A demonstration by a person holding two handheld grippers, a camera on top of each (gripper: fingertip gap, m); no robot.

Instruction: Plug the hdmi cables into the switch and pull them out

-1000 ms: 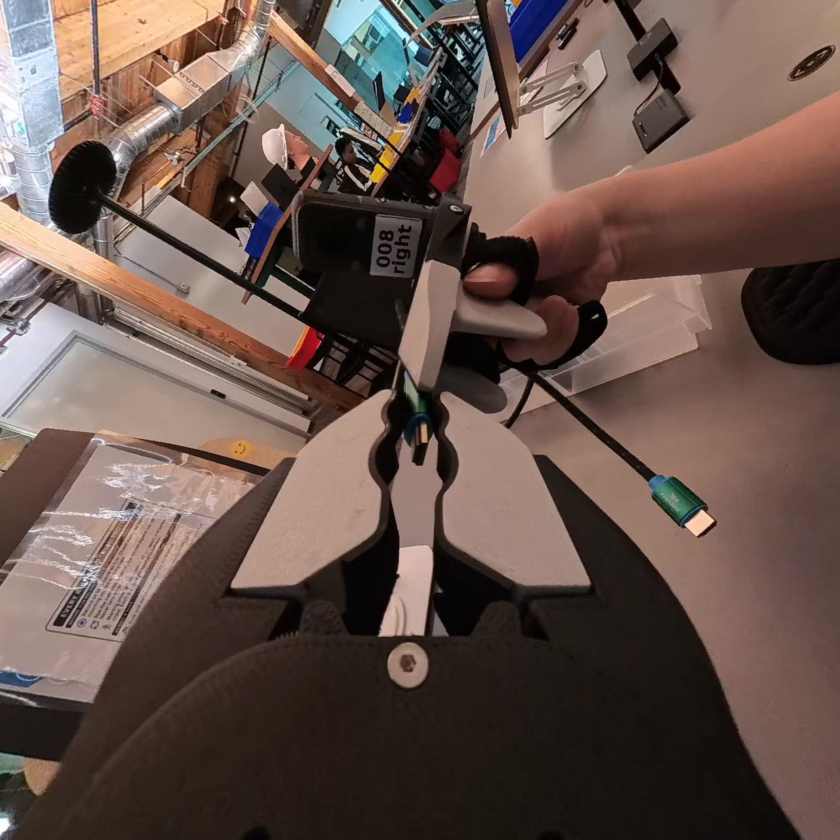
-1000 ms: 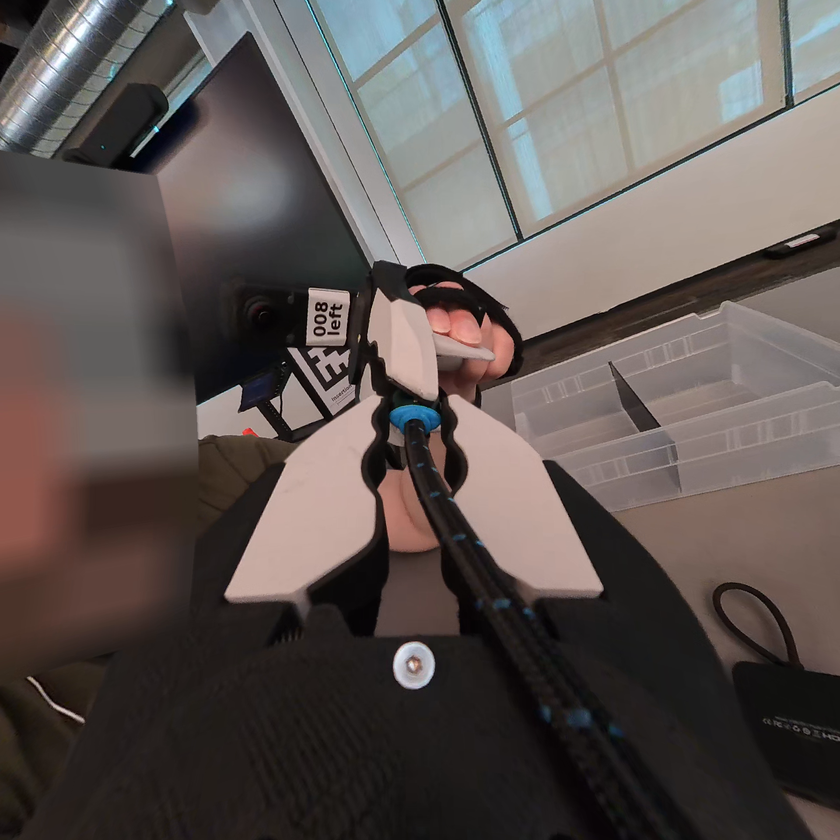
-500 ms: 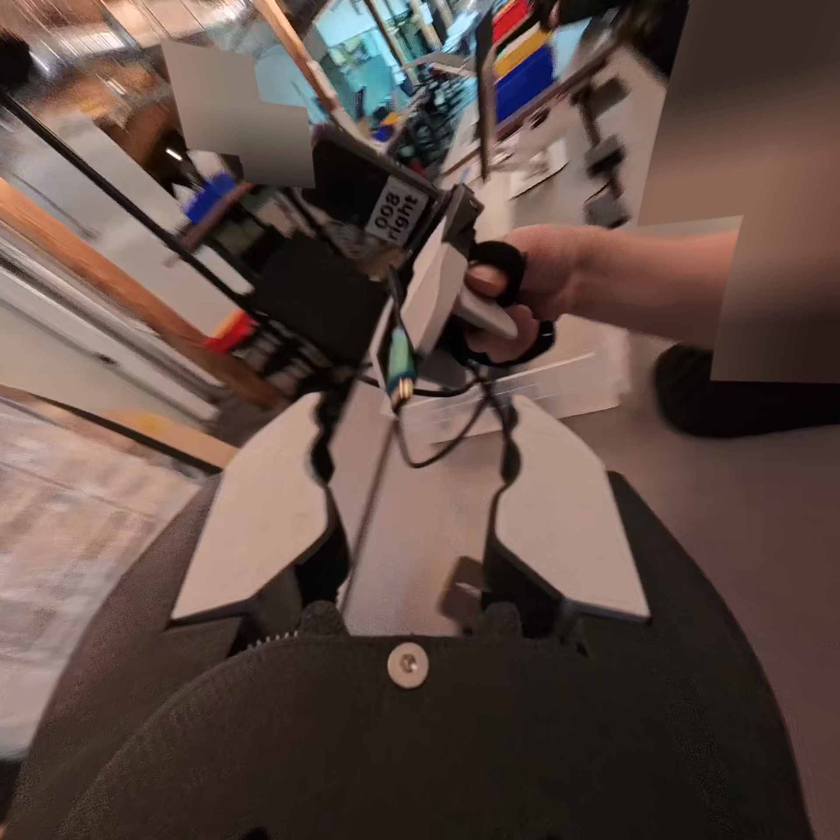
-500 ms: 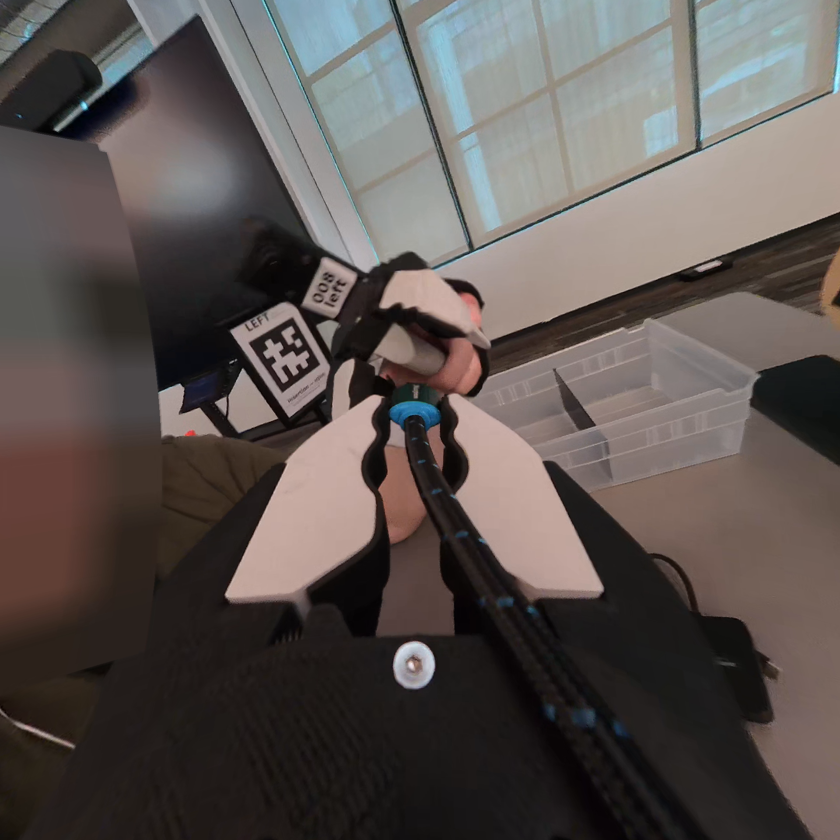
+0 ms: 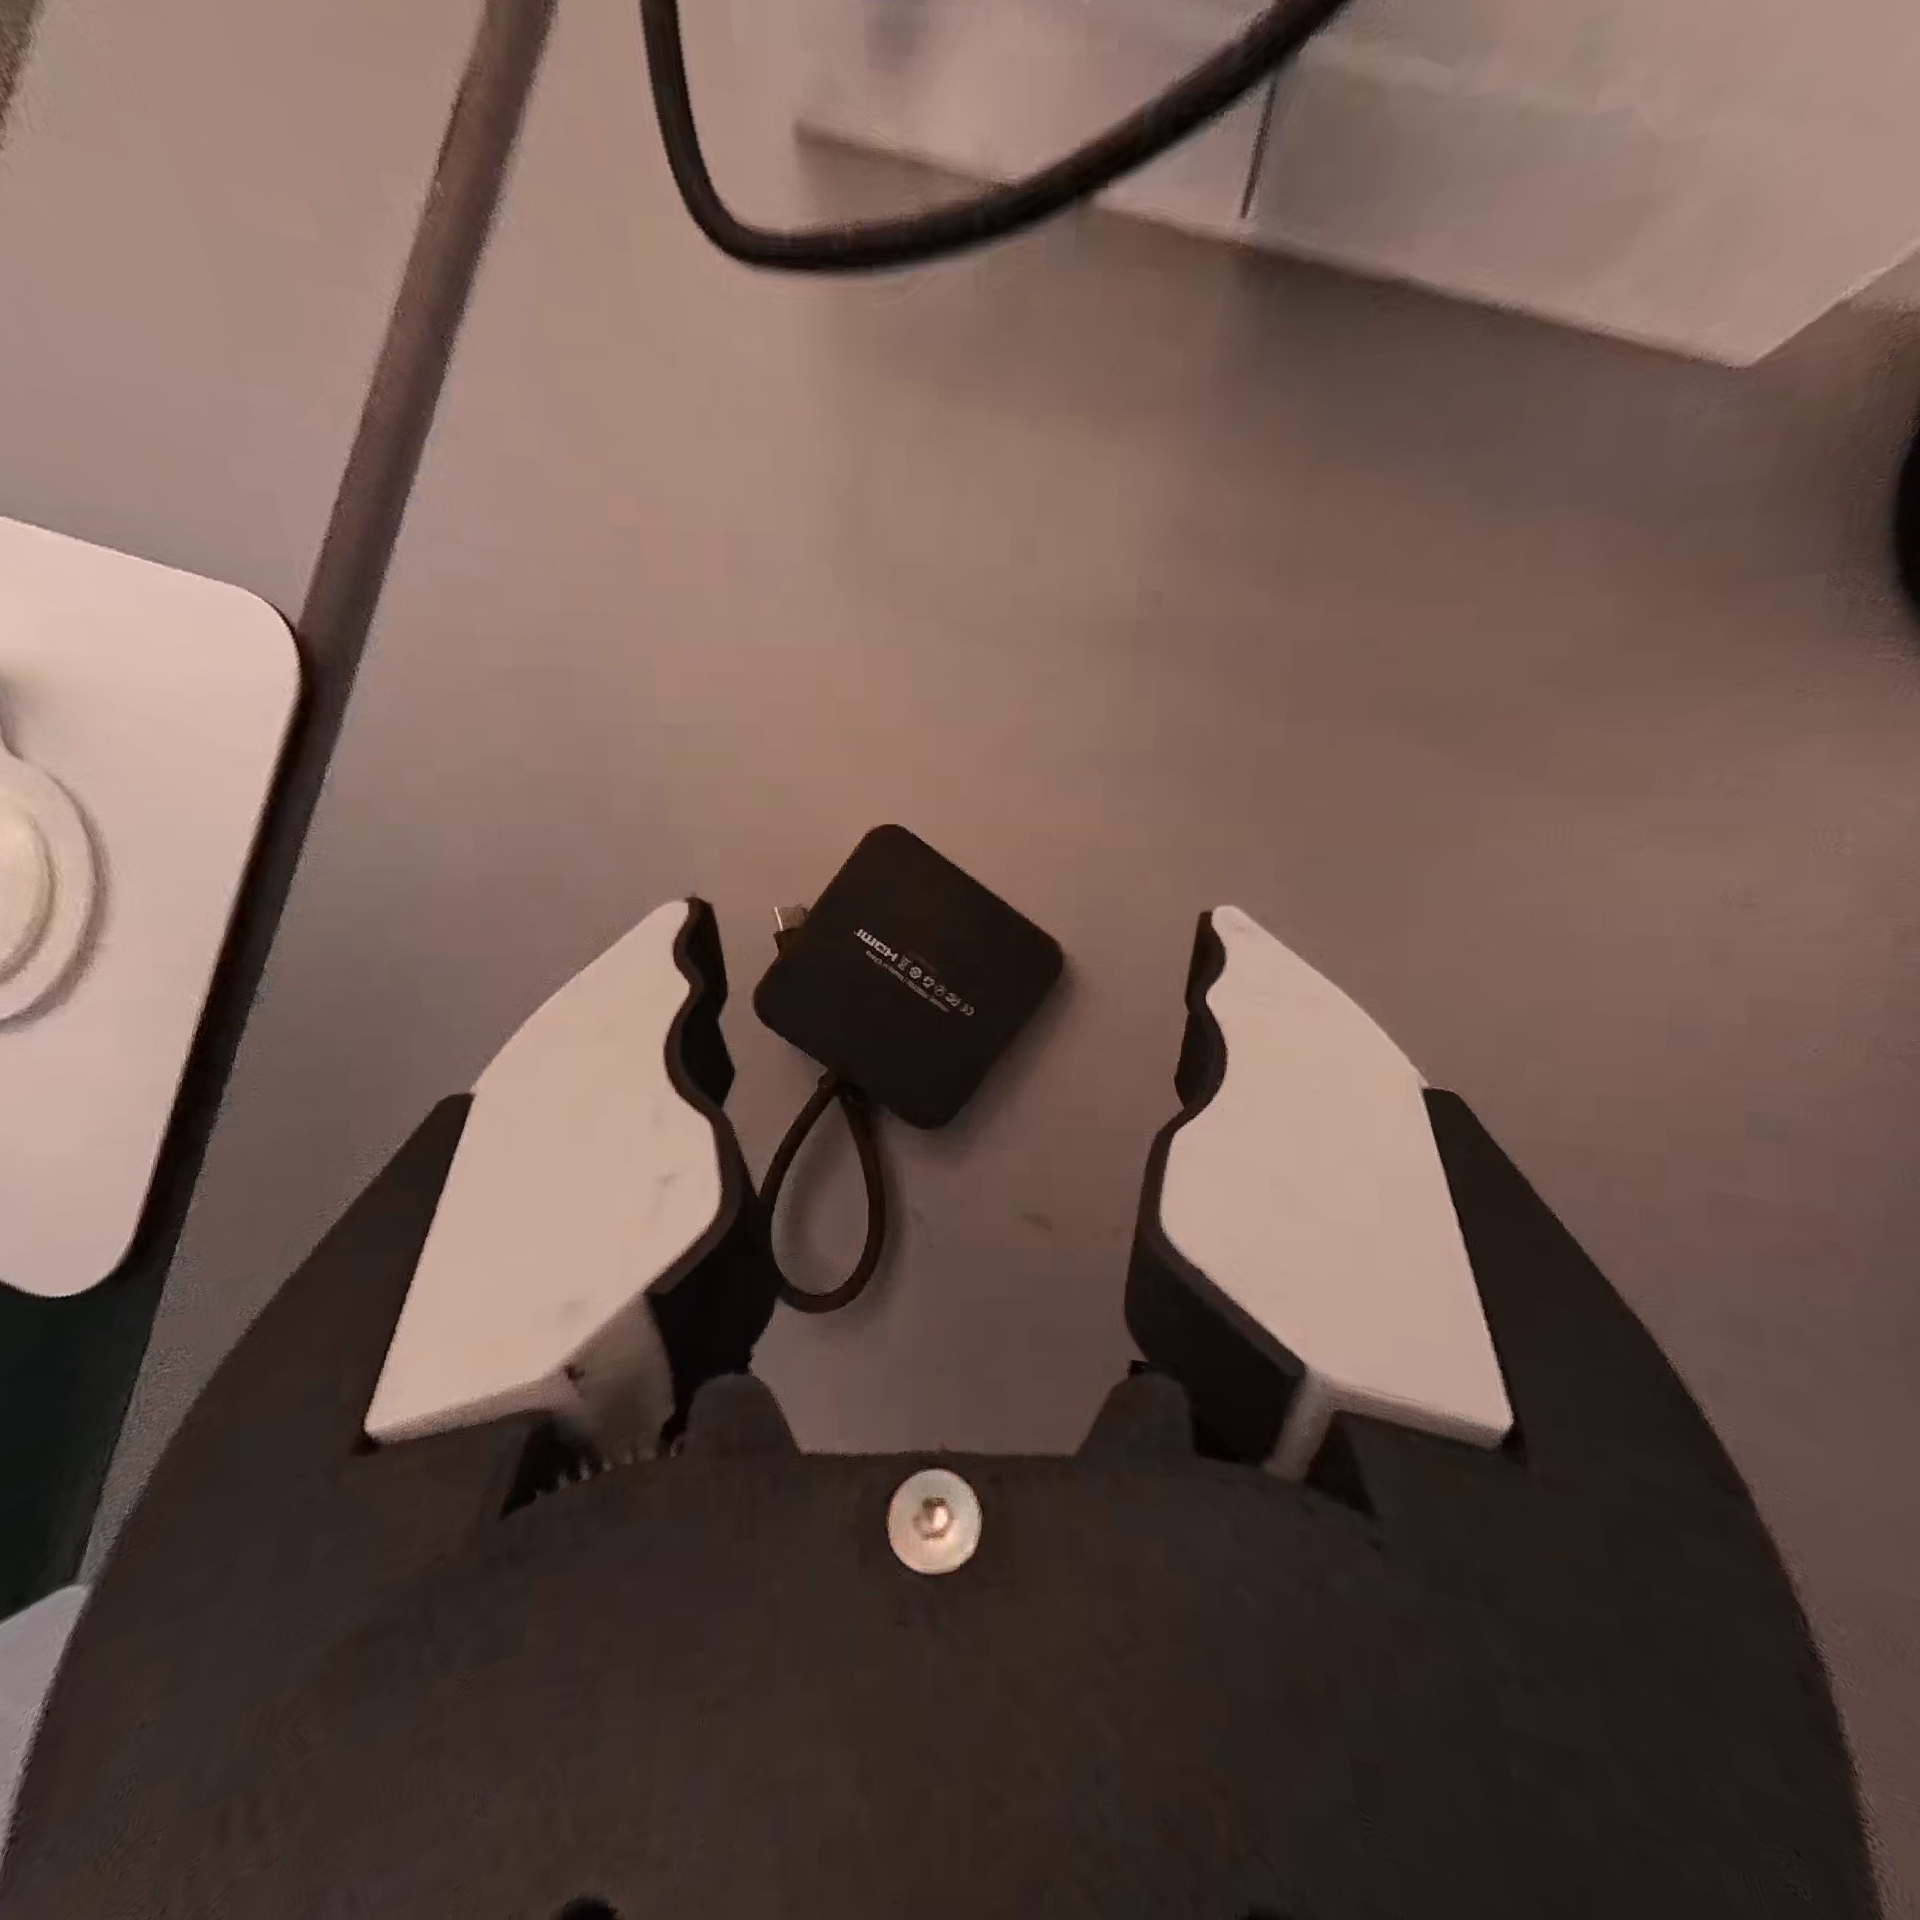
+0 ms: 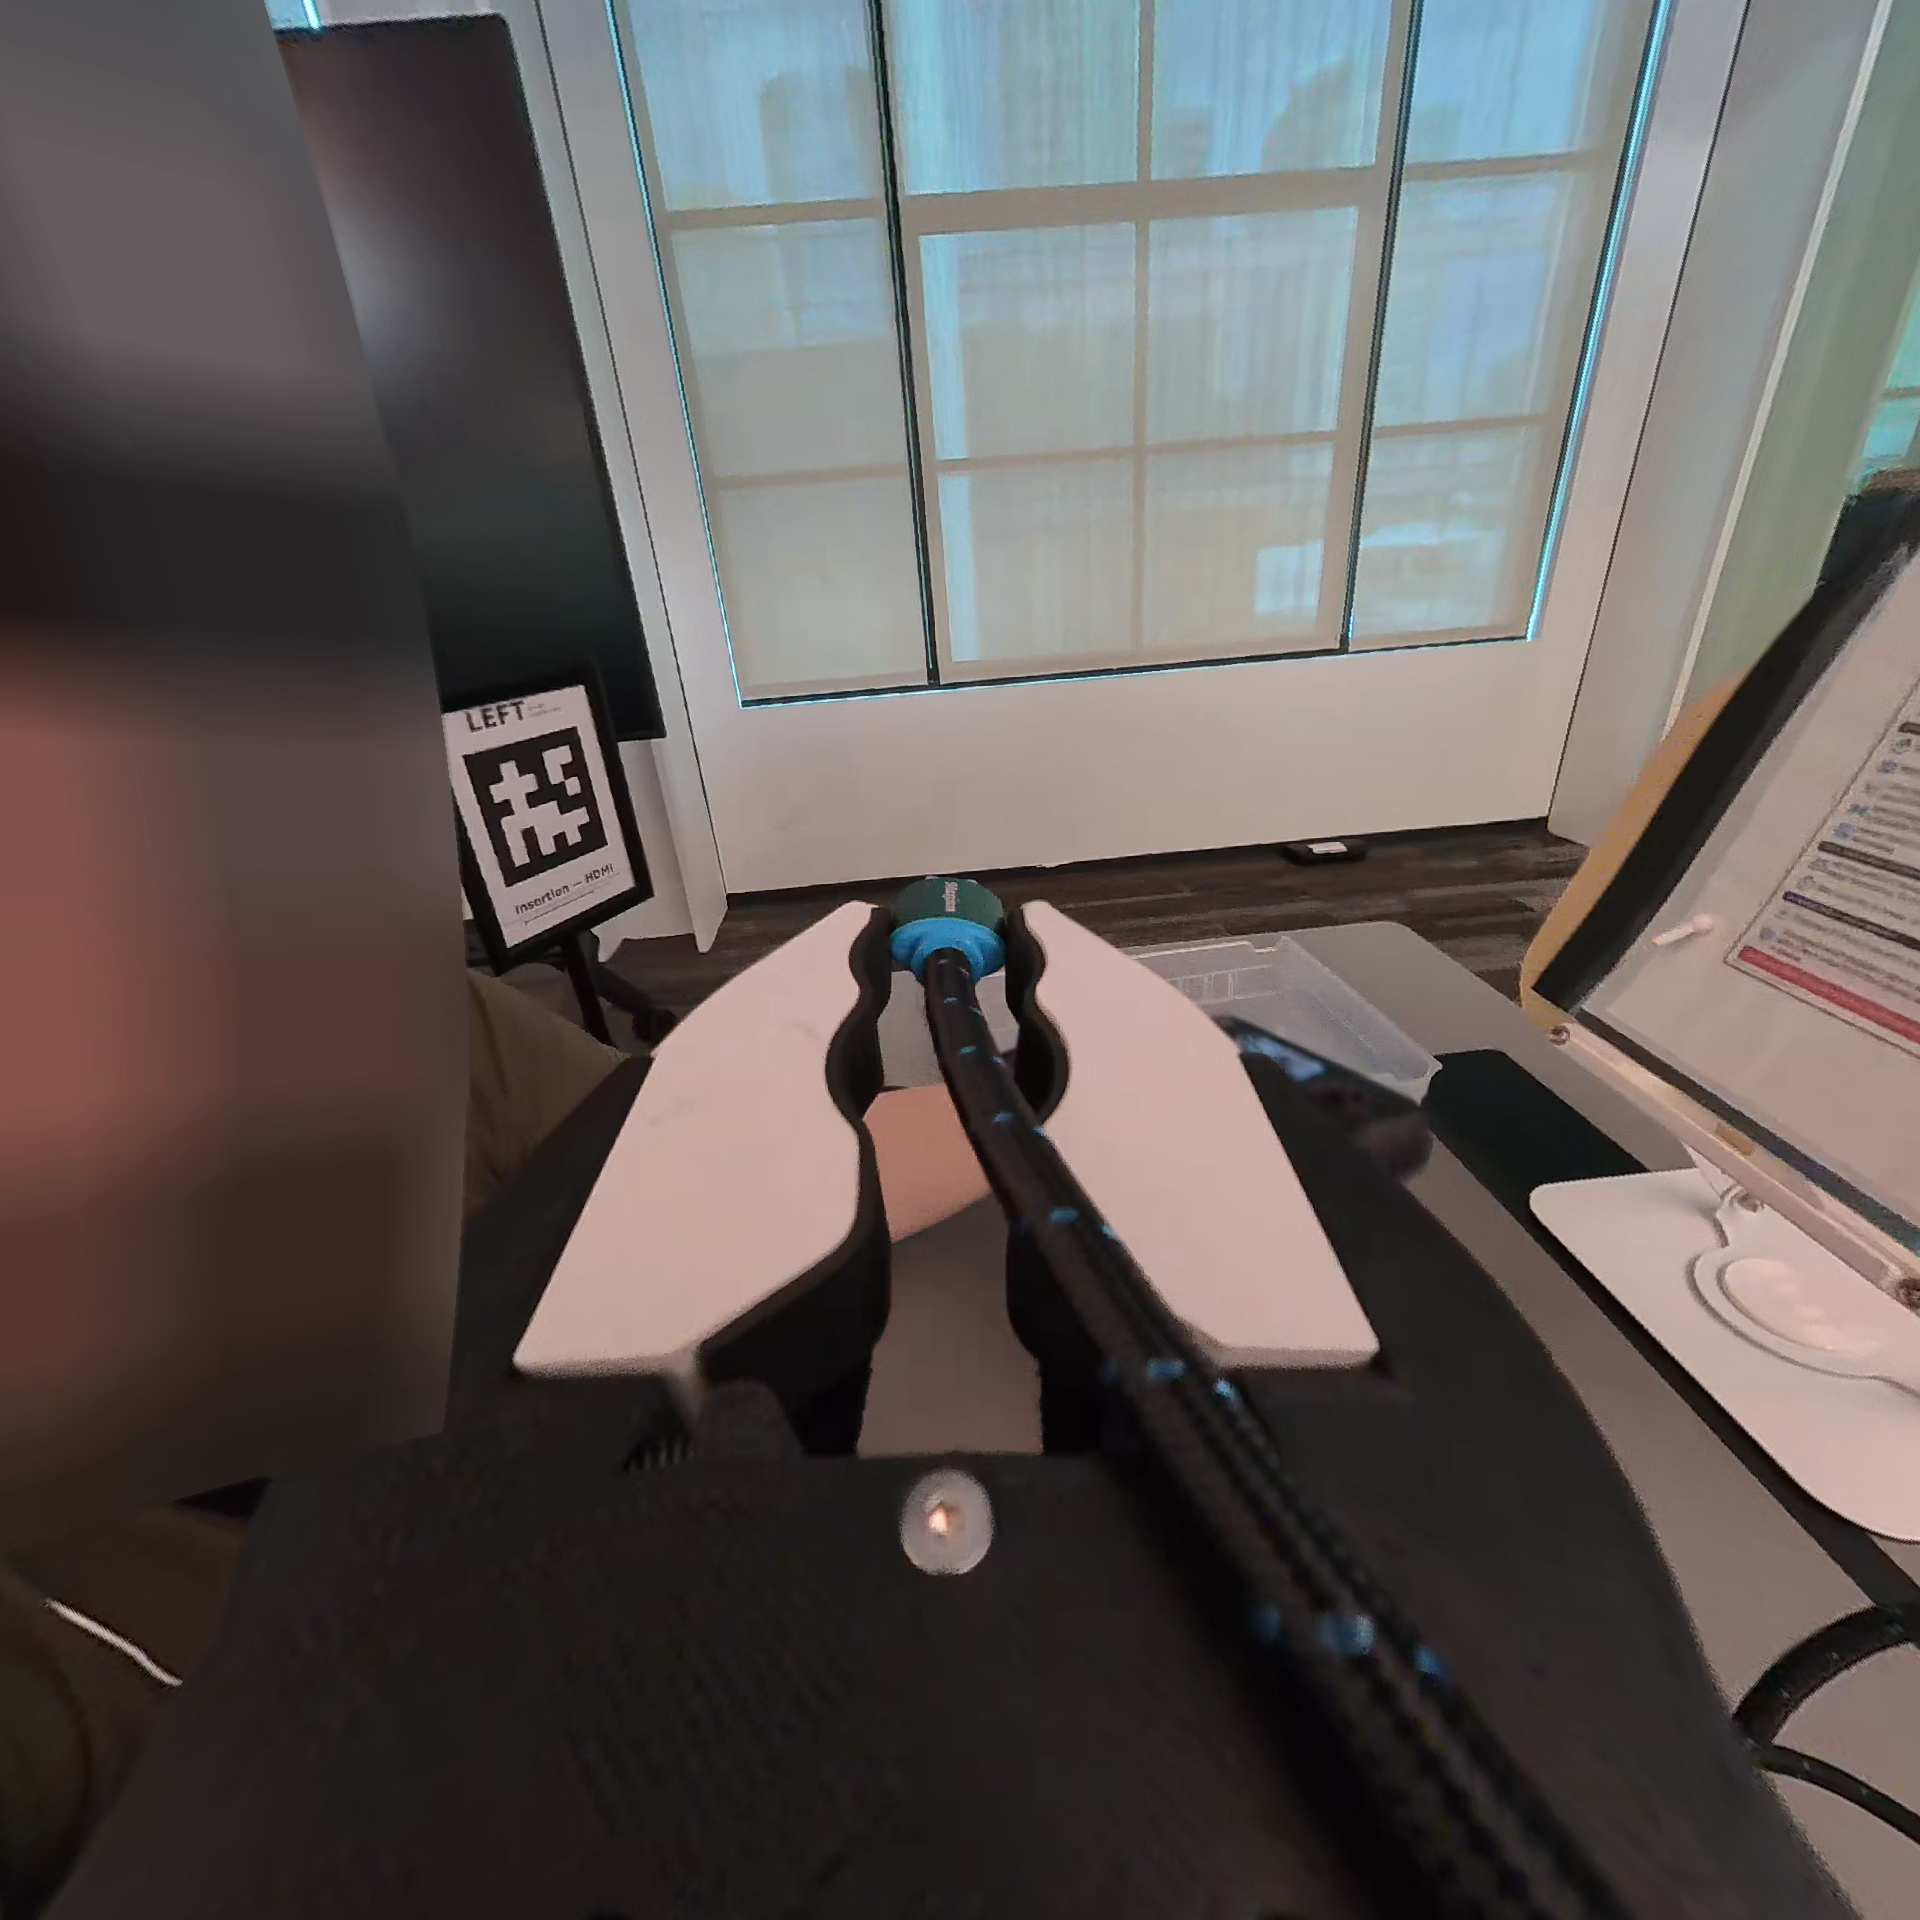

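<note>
In the left wrist view, a small black square HDMI switch lies on the grey table with its short black pigtail cable looped beside it. My left gripper is wide open and empty, above the switch, which lies between its fingertips, nearer the left one. In the right wrist view, my right gripper is shut on the green and blue HDMI plug. The plug's black braided cable runs back over the gripper body. The plug's metal tip is hidden.
A white stand base lies left of the switch, and also shows at the right in the right wrist view under a tilted display. A black cable loops at the top. A clear plastic bin sits farther off. A marker sign stands by the window.
My left gripper let go of the plug, opened wide and swung down over the switch on the table. My right gripper kept hold of the plug and turned to the right.
</note>
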